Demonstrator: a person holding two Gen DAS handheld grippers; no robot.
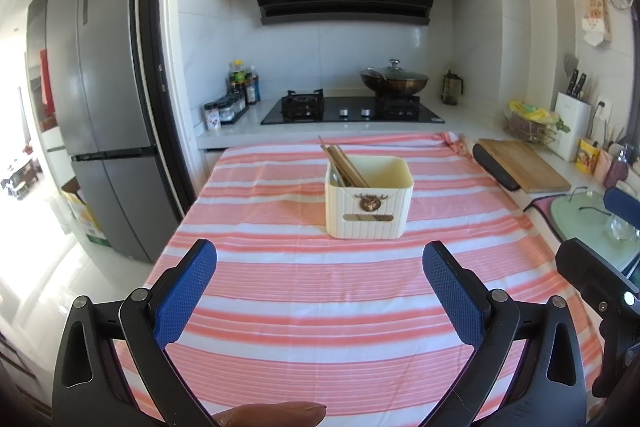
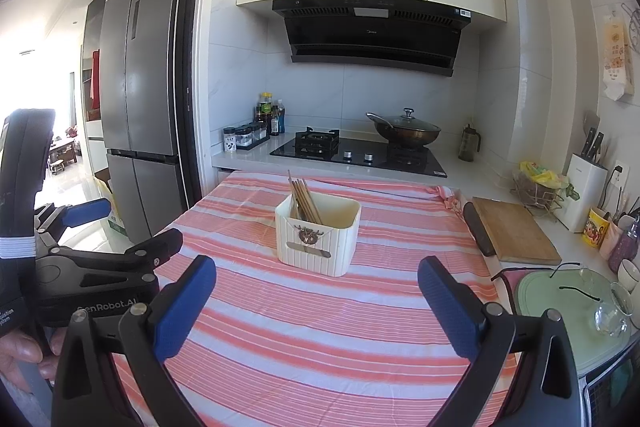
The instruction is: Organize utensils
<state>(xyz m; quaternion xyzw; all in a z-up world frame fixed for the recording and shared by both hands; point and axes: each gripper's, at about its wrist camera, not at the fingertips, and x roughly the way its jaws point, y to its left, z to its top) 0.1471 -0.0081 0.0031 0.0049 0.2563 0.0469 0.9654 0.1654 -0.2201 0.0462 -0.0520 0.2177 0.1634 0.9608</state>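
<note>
A surface point(image 1: 304, 307) draped in a pink-and-white striped cloth is filling the lower middle of both views, running back to a white stone counter that is carrying a black glass gas hob point(image 1: 352, 111) and a dark lidded wok point(image 1: 394, 81). A tall grey steel refrigerator point(image 1: 100, 99) is standing at the left of the frame, past the cloth's left edge. At the right, a wooden chopping board point(image 2: 516, 231) is lying just beside the cloth's right edge, with a pale green tray point(image 2: 568, 311) nearer the camera.

A cream ribbed plastic box point(image 1: 369, 203) with a bronze ornament on its front is sitting upright near the centre of the frame, slightly toward the far half of the cloth. A bundle of brown wooden chopsticks point(image 1: 344, 167) is leaning inside it against its left rear corner, tips sticking out above the rim.

The left tongs point(image 1: 320, 259) are hanging spread wide, blue pads far apart, pinching nothing and touching nothing, above bare cloth in front of the box. The right tongs point(image 2: 316, 277) are likewise gaping wide and empty, apart from the box. Bare striped cloth is lying all round the box, with the widest stretch between it and both tongs.
</note>
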